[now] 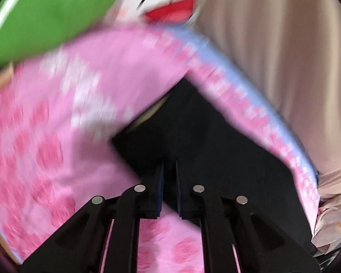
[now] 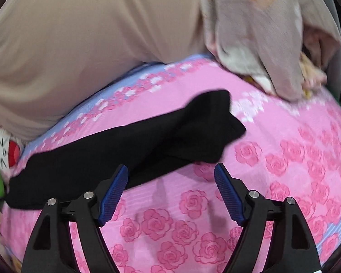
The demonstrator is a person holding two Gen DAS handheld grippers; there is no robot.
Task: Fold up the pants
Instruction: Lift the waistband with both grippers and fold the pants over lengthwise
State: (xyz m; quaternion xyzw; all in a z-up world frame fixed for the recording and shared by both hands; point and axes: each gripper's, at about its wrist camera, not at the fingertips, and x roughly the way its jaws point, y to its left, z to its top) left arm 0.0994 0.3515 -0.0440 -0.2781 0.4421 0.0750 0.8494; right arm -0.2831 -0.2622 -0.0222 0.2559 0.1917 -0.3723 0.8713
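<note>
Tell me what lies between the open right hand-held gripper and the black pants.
Only bare pink rose-print bedsheet, seen in the right wrist view; the right hand-held gripper sits just short of the black pants.

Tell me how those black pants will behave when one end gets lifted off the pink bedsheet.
The black pants lie creased and bunched, so they are probably floppy and will sag and trail from whichever end rises. The left gripper looks shut on their cloth; a narrow pinch may let the fabric twist. The right gripper is open above the pink bedsheet, free to support them.

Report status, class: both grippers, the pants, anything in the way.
Left hand-held gripper shut on black pants. Right hand-held gripper open, empty. Grey floral garment heaped at pink bedsheet edge, apart.
</note>
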